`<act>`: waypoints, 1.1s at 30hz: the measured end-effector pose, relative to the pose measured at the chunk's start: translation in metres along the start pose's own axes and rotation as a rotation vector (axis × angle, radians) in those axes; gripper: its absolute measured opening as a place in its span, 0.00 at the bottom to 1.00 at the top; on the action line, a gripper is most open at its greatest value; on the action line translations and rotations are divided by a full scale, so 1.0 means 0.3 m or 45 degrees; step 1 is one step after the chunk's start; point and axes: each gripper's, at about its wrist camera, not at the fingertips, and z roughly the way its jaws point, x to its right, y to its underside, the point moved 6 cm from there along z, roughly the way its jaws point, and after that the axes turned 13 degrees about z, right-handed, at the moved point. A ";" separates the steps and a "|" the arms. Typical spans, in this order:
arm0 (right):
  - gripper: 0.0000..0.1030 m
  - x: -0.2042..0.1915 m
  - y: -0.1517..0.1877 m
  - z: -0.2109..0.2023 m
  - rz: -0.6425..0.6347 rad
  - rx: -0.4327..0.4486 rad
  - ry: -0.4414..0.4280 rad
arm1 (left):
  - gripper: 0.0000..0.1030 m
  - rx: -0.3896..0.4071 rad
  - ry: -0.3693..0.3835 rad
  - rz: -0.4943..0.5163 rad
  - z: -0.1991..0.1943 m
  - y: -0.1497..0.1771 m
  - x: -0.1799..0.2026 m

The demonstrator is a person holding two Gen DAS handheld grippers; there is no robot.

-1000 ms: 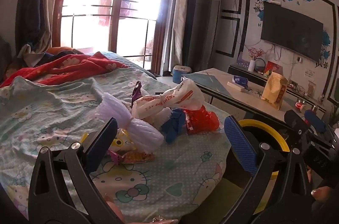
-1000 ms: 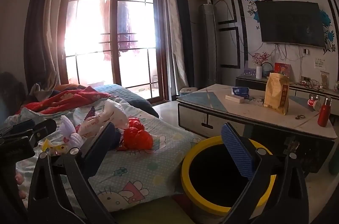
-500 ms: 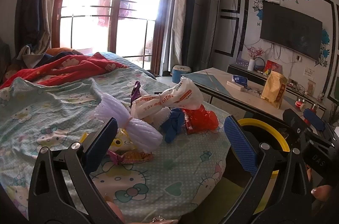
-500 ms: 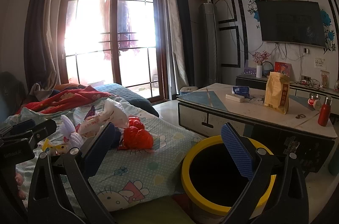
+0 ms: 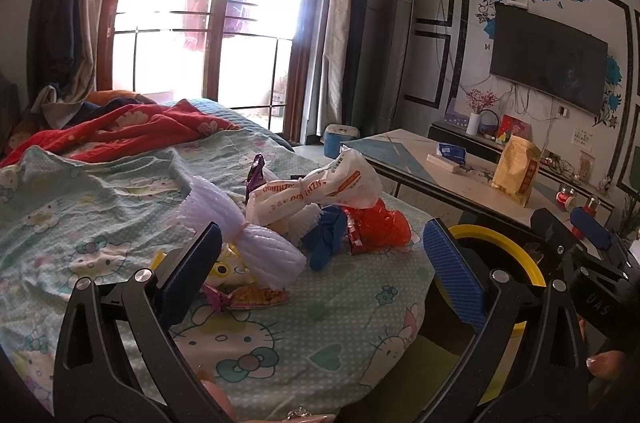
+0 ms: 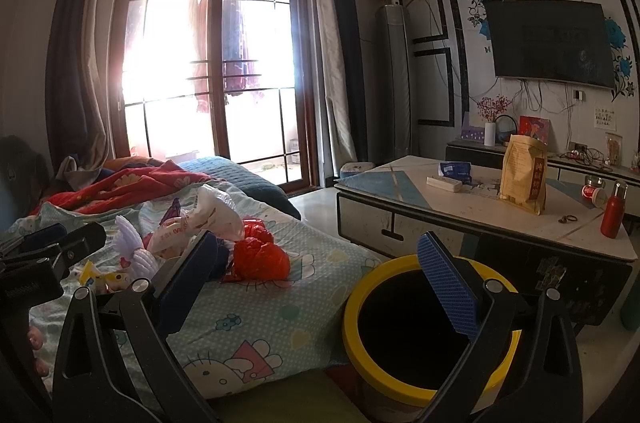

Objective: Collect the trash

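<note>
On the bed (image 5: 120,223) with its cartoon-cat sheet, the trash pile (image 5: 304,211) lies just beyond the left tongs (image 5: 320,259), its white foam net sleeve (image 5: 248,243) running from far left to near right toward the gap, so the left tongs are nearer than the right tongs (image 6: 316,271). Both tongs stand wide apart and empty. Only the right wrist view shows the whole yellow-rimmed bin (image 6: 400,375) on the floor, right of the bed.

Both grippers are just hanging side by side, left gripper (image 5: 320,255) and right gripper (image 6: 320,263), jaws wide apart, nothing held.
</note>
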 end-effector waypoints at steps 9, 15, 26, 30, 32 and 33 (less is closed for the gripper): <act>0.94 -0.002 0.002 0.002 0.000 0.001 -0.003 | 0.90 0.004 0.001 0.000 0.000 0.000 -0.003; 0.94 -0.024 0.018 0.013 -0.015 -0.004 -0.030 | 0.90 -0.001 -0.003 -0.015 0.000 -0.001 -0.010; 0.94 -0.125 0.019 0.063 -0.102 -0.100 -0.189 | 0.90 -0.008 -0.086 -0.101 0.015 0.000 -0.135; 0.94 -0.188 0.016 0.104 -0.106 -0.143 -0.256 | 0.90 -0.019 -0.135 -0.140 0.023 0.004 -0.198; 0.94 -0.219 0.011 0.121 -0.116 -0.160 -0.286 | 0.90 -0.029 -0.165 -0.163 0.029 0.008 -0.236; 0.94 -0.238 0.007 0.130 -0.121 -0.164 -0.301 | 0.90 -0.032 -0.178 -0.172 0.030 0.011 -0.255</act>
